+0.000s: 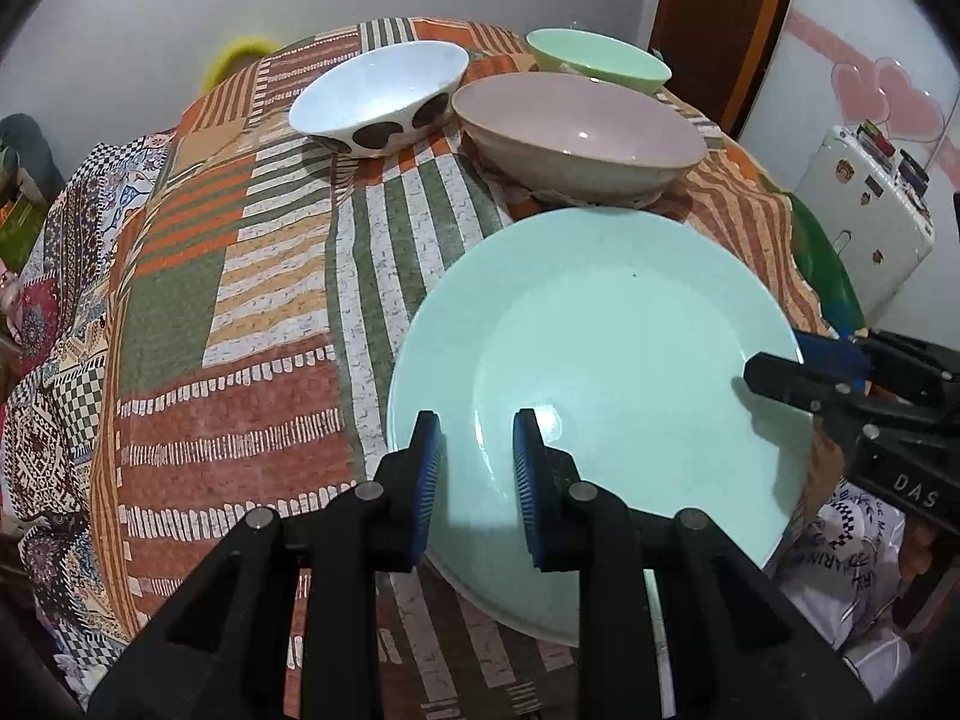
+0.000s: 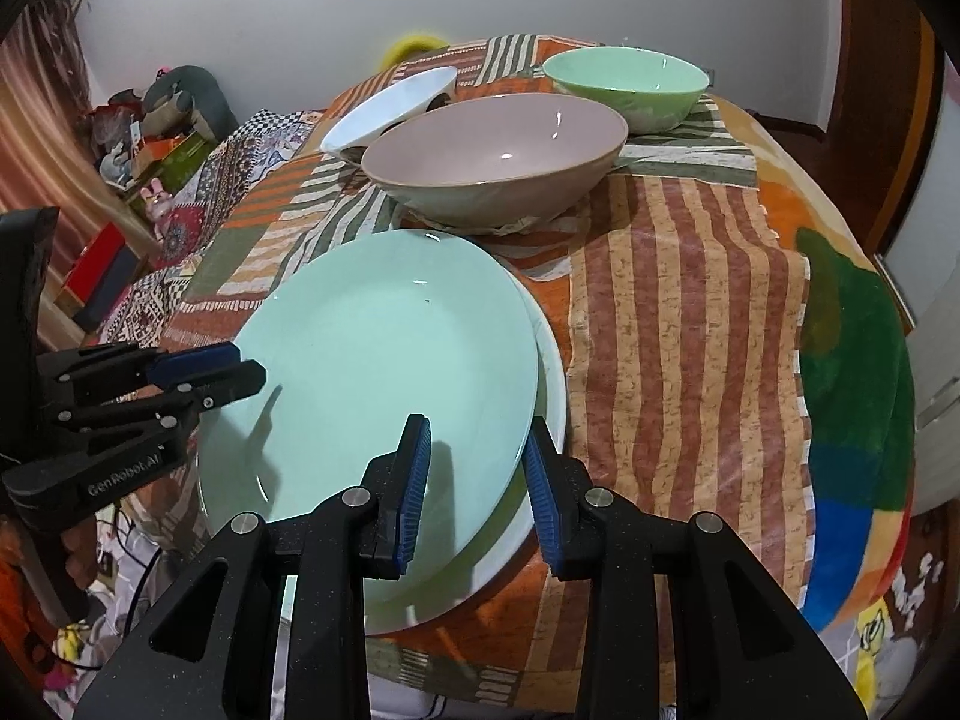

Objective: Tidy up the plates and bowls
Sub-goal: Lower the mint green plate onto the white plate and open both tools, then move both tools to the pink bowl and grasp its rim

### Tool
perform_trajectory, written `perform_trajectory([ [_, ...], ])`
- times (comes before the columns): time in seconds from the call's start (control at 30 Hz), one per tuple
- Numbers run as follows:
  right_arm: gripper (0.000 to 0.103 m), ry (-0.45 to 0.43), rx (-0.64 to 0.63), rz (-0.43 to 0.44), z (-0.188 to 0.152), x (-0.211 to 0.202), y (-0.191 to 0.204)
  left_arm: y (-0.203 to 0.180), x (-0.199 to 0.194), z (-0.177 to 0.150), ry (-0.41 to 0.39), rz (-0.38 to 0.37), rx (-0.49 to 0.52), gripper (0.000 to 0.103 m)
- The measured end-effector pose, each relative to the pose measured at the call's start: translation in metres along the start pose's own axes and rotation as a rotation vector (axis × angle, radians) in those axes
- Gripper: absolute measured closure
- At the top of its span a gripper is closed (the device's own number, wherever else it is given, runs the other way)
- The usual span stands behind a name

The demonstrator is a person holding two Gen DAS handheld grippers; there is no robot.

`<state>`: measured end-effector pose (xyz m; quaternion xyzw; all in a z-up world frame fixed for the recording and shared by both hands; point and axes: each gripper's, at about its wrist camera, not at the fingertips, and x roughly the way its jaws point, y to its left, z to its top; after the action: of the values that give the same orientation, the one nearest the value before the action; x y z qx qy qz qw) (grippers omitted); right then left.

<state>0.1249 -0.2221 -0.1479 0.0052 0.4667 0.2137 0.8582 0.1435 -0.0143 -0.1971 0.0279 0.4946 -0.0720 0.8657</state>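
On the striped patchwork cloth (image 1: 270, 300) sits a round, mint-green plate (image 1: 600, 360). It is the thing to watch, so every place is told from it.

Under the mint-green plate lies a round white plate (image 2: 549, 372). Only its rim peeks out, on the side where the right gripper (image 2: 478, 423) is. So the top plate sits a little off to the other side, not quite in the middle.

Behind the mint-green plate, and very near it, stands a wide pinkish-grey bowl (image 1: 576, 126). Farther behind are a white bowl with dark spots (image 1: 378, 90) and a pale green bowl (image 1: 600, 57).

The plate is round, so it has no long side. It lies between the two tools, and each one is at its own edge of it. Neither is nearer.

The left gripper (image 1: 476, 420) points down at the near rim on its side. One finger is over the plate and one is just past the rim. Its jaws stand only a little apart.

The right gripper does the same on its side, and the rim runs between its two blue pads (image 2: 414, 480). The gap is small there too.

I cannot tell if the pads of either tool squeeze the rim or only stand around it.

I think the next move turns on that rim. If both hold, the plate can go up flat.
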Motion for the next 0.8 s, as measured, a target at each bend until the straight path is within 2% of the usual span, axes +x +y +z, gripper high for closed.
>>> perform_trajectory([
  [0.27, 0.073, -0.002, 0.006, -0.014, 0.000, -0.006, -0.001, 0.007, -0.019, 0.004, -0.050, -0.001, -0.023, 0.080],
  [0.3, 0.071, -0.011, 0.008, -0.029, 0.000, -0.008, -0.001, 0.007, -0.021, 0.005, -0.055, -0.002, -0.028, 0.080],
  [0.4, 0.057, -0.061, -0.007, -0.071, 0.002, -0.018, -0.001, 0.010, -0.031, 0.010, -0.081, -0.012, -0.046, 0.080],
  [0.53, 0.057, -0.086, -0.012, -0.078, 0.008, -0.026, -0.006, 0.011, -0.048, 0.021, -0.138, -0.013, -0.058, 0.076],
  [0.6, 0.057, -0.101, 0.000, -0.078, 0.012, -0.030, -0.011, 0.011, -0.055, 0.028, -0.166, -0.014, -0.060, 0.071],
  [0.67, 0.057, -0.113, 0.018, -0.064, 0.015, -0.033, -0.016, 0.010, -0.062, 0.037, -0.203, -0.011, -0.066, 0.060],
  [0.8, 0.057, -0.157, 0.040, -0.060, 0.026, -0.042, -0.020, 0.008, -0.067, 0.054, -0.248, -0.021, -0.074, 0.054],
])
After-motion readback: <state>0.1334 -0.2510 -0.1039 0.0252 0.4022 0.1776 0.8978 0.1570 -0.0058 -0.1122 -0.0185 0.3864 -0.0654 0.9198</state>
